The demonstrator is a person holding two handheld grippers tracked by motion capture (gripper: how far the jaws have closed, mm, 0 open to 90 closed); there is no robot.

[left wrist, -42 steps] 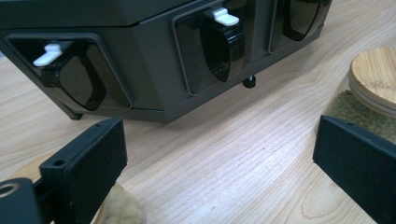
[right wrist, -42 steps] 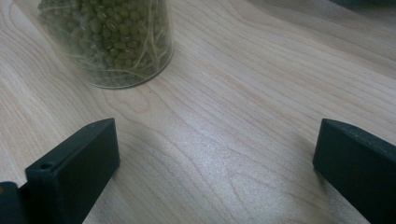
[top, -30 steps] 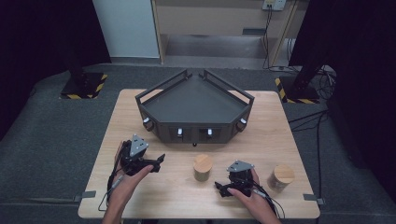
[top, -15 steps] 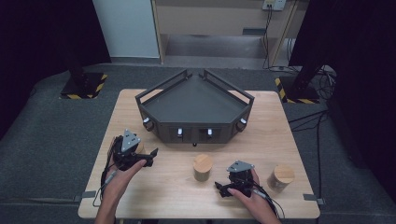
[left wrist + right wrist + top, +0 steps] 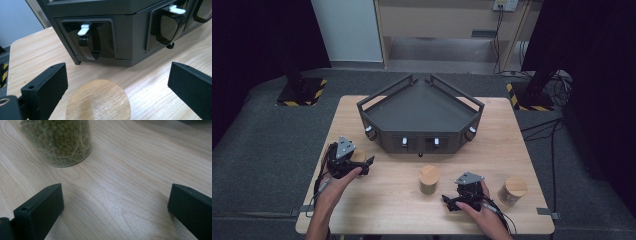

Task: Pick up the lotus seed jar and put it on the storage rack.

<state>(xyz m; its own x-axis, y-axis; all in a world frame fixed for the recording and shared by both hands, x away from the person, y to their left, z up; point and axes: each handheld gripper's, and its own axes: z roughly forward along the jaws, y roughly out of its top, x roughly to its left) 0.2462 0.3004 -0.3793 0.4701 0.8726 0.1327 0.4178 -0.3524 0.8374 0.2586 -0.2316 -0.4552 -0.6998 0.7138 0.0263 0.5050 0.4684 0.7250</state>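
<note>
Overhead, the left gripper hovers over a wooden-lidded jar near the table's left edge, mostly hiding it; the right gripper rests beside the middle jar. Along the left gripper view, the jaws stand spread around the round lid, cut off below, before the dark cabinet. Along the right gripper view, the jaws gape over bare wood; a bean jar's top is cropped.

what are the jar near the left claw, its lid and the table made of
The lid looks like pale, smooth wood: faint grain shows on its round top. The jar itself hides beneath it; the similar jar by the right claw has clear walls, glass or plastic, showing green beans. The table looks like light wood or veneer, with a satin sheen and wavy grain.
</note>
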